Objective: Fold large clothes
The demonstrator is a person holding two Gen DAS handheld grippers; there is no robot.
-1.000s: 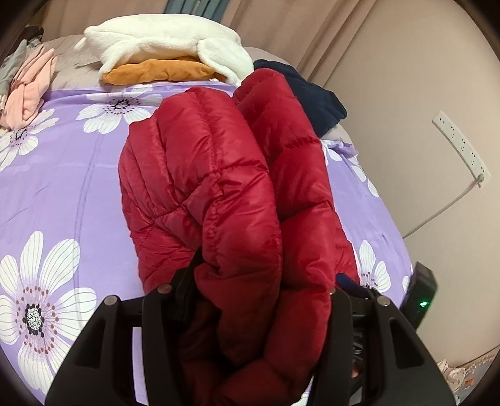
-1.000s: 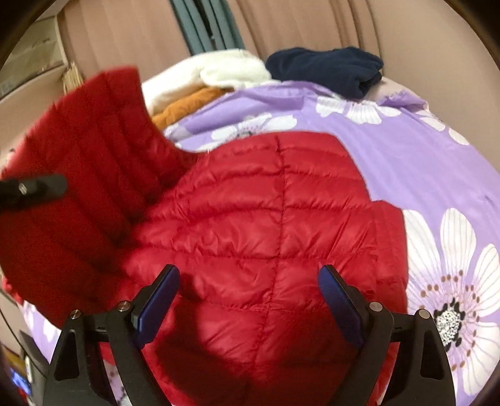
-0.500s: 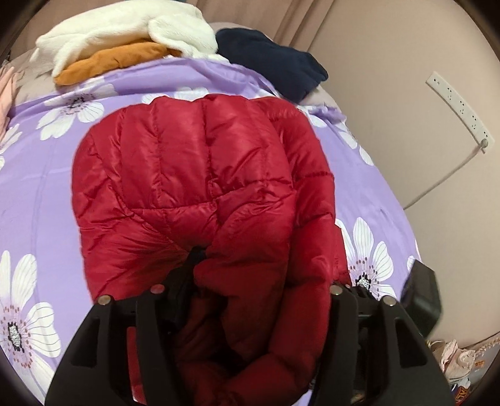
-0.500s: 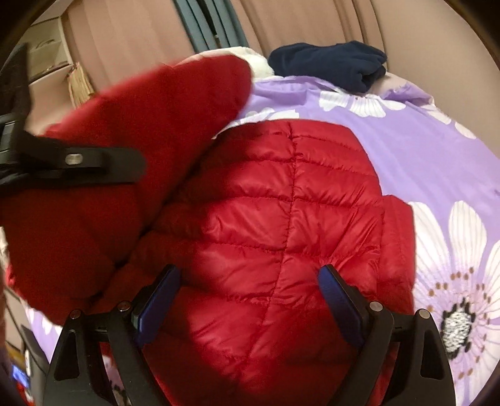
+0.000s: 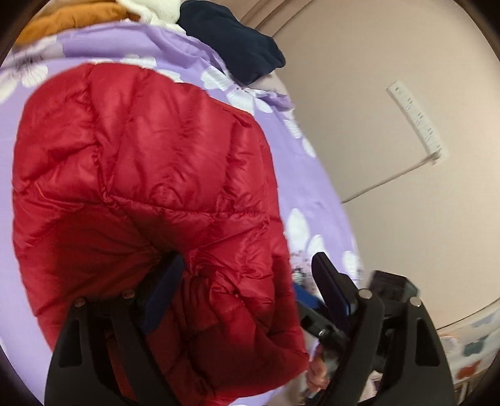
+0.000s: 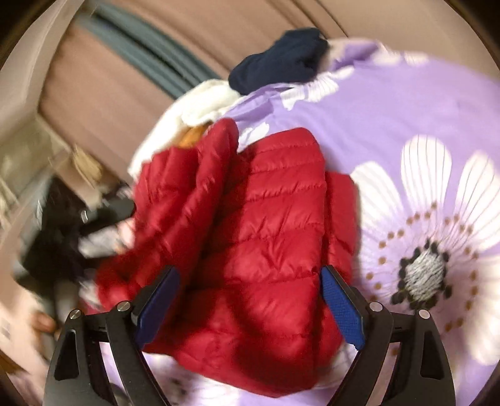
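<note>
A red puffer jacket [image 5: 140, 175] lies folded on the purple flowered bedspread [image 5: 300, 187]. My left gripper [image 5: 247, 281] is at its near end with a bunched fold between the fingers. Its jaws are opening: the right pad [image 5: 331, 290] stands clear of the fabric and the left pad [image 5: 162, 293] rests against it. In the right wrist view the same jacket [image 6: 265, 237] lies just beyond my right gripper [image 6: 250, 303], which is open and holds nothing. The view is blurred by motion.
A navy garment [image 5: 231, 40], an orange garment [image 5: 72, 18] and a white fleece [image 6: 203, 100] lie at the head of the bed. A wall with a power strip [image 5: 415, 121] runs close along the bed's right edge. Curtains [image 6: 150, 56] hang behind.
The left gripper brought the lifted jacket half over and down onto the rest, then spread its jaws off the fold. The right gripper rolled and pulled back from the jacket, staying open.
</note>
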